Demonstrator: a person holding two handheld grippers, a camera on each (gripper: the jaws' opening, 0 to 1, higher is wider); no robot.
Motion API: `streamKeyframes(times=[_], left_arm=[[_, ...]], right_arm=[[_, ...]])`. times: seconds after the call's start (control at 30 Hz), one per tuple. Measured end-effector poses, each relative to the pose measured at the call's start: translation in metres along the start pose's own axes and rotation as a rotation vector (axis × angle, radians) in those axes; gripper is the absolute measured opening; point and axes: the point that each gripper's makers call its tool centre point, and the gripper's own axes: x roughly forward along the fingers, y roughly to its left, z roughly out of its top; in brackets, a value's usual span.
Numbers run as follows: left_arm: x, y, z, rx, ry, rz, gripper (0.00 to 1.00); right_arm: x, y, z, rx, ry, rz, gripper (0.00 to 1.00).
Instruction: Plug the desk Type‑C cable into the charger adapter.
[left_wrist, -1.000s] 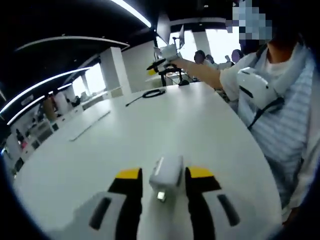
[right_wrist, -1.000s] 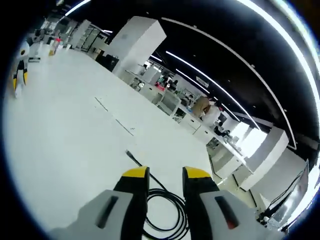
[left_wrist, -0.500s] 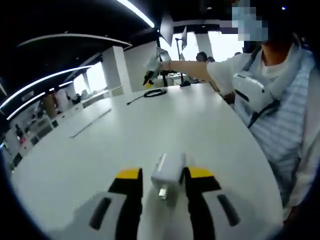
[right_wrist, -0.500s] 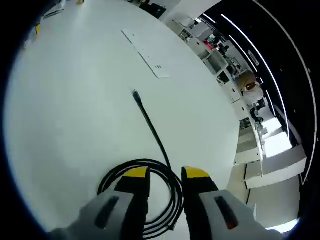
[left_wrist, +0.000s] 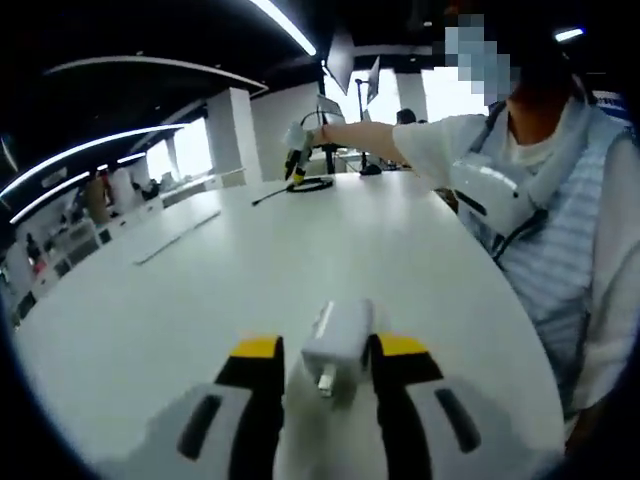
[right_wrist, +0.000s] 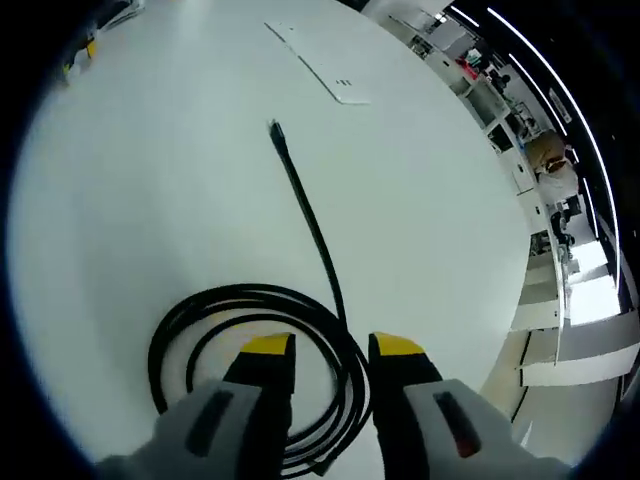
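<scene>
Coil and free end of the black Type-C cable (right_wrist: 300, 300) are seen from more directly above in the right gripper view than half a second earlier, with the full loop now framed just ahead of the yellow jaw tips. In the left gripper view the scene is nearly unchanged, the charger adapter (left_wrist: 337, 343) remaining at the same place between the jaws. The cable's straight end runs away across the white table (right_wrist: 150, 180) to its plug (right_wrist: 274, 128), which lies near a flat white panel (right_wrist: 318, 77) set into the tabletop. In the left gripper view a person in a striped shirt (left_wrist: 570, 240) is seen at the table's edge, one arm stretched toward the far cable coil (left_wrist: 308, 184), where the right gripper (left_wrist: 297, 158) is held over it. The left gripper (left_wrist: 324, 350) is clenched on the white adapter, metal connector facing the camera. The right gripper (right_wrist: 330, 350) is held parted, nothing between its jaws, just above the coil; contact cannot be judged.
</scene>
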Motion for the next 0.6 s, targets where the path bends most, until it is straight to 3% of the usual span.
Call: streamKeyframes(times=[0.13, 0.23, 0.4, 0.43, 0.5, 0.6], left_arm=[[0.001, 0.001, 0.000, -0.010, -0.004, -0.005, 0.34], [0.002, 0.001, -0.001, -0.022, -0.008, -0.014, 0.33], [0.003, 0.004, -0.002, -0.052, -0.017, -0.032, 0.32], [0.003, 0.004, -0.002, -0.056, -0.018, -0.035, 0.32], [0.004, 0.004, -0.002, -0.064, -0.018, -0.041, 0.31], [0.006, 0.005, -0.001, -0.065, -0.018, -0.046, 0.31]], right_arm=[[0.003, -0.015, 0.001, 0.023, -0.024, 0.017, 0.27], [0.006, -0.012, 0.002, 0.063, -0.023, 0.061, 0.27], [0.010, -0.008, 0.000, 0.212, -0.082, 0.181, 0.22], [0.010, -0.009, 0.000, 0.217, -0.093, 0.183, 0.21], [0.010, -0.006, 0.000, 0.308, -0.122, 0.207, 0.21], [0.012, -0.014, -0.003, 0.320, -0.126, 0.224, 0.18]])
